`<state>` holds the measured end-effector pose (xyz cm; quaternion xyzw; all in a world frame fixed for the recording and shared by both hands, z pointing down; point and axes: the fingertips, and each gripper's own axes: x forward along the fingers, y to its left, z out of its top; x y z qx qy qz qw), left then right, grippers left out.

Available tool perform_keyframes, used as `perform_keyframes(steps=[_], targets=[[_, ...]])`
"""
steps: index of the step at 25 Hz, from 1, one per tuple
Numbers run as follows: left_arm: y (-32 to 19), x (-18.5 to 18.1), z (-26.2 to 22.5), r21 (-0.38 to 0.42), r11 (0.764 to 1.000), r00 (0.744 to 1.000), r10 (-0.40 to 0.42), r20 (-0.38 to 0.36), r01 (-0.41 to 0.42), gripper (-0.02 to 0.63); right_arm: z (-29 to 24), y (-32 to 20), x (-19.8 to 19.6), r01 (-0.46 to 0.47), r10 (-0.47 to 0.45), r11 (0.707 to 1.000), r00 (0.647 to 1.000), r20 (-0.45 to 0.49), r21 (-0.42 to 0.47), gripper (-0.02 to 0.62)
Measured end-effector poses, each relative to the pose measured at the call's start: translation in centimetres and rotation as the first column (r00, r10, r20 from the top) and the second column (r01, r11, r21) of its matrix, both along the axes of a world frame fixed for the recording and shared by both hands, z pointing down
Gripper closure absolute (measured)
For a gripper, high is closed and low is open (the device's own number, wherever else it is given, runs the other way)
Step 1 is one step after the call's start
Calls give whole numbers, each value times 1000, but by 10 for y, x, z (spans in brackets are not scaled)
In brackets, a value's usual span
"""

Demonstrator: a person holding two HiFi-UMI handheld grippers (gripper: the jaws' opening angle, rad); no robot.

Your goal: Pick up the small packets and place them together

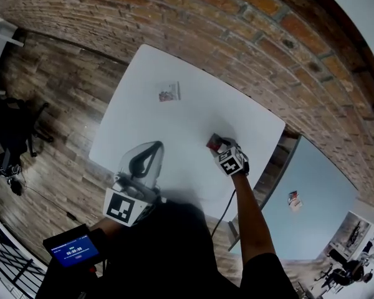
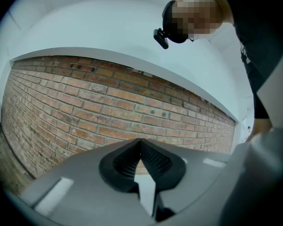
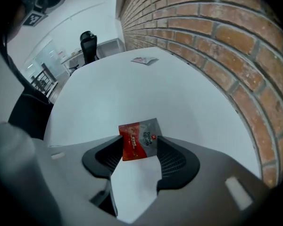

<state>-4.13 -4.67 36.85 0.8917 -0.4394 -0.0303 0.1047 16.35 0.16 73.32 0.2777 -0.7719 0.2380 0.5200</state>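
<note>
A red and grey small packet lies on the white table near its right side. My right gripper points steeply down over it, jaws open, and the packet sits between the fingertips. A second small packet lies apart at the far side of the table. My left gripper is held level at the table's near left edge, jaws shut with nothing in them, and it faces the brick wall.
The brick wall runs along the table's far side. A black office chair stands on the wood floor to the left. A pale blue table with a packet is at the right. A small screen is near my body.
</note>
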Motion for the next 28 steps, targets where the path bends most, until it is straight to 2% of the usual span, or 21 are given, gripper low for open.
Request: perform_keyframes(steps=[3,5,9,13,16,19,21,24,26,28], targets=[[0,-3,2,-14,1000,1000,-6,3,6,606,-1,-3,-11,82,-82,997,997,-5,-3,368],[1,-6,3,-11,1000,1000,-10,7,10,606,-2,-3,-16,100,-100,995,995,-7,-10,367],[1,-10,3,-27,1000,1000,-15,5,15,606,-2,-3,-27,104,-104,995,995,-3,-6,367],[1,-15,0,25,999,1000,-20,-6,20,606,0,-7,-36,75,-75,997,997,4,-5,367],[0,-20,5,1,1000,1000,-17,12,17,606,0,-9,-42,61,-61,998,998,5,5,368],[-3,-21,5,-23,1000,999,-15,47,17,606,-18,-18,-39,-50,47,995,998,40,91,362],[-8,-18,8,-21,1000,998,-4,63,5,606,-40,-24,-31,-138,126,976,989,78,169,359],[-22,-36,23,-58,998,997,20,72,-16,606,-77,-18,-44,-230,200,950,968,152,212,342],[-37,-45,33,-71,996,994,61,91,-55,606,-102,-12,-60,-267,224,933,956,192,242,341],[-49,-46,37,-36,993,986,118,116,-114,606,-125,-2,-78,-242,188,920,962,196,308,344]])
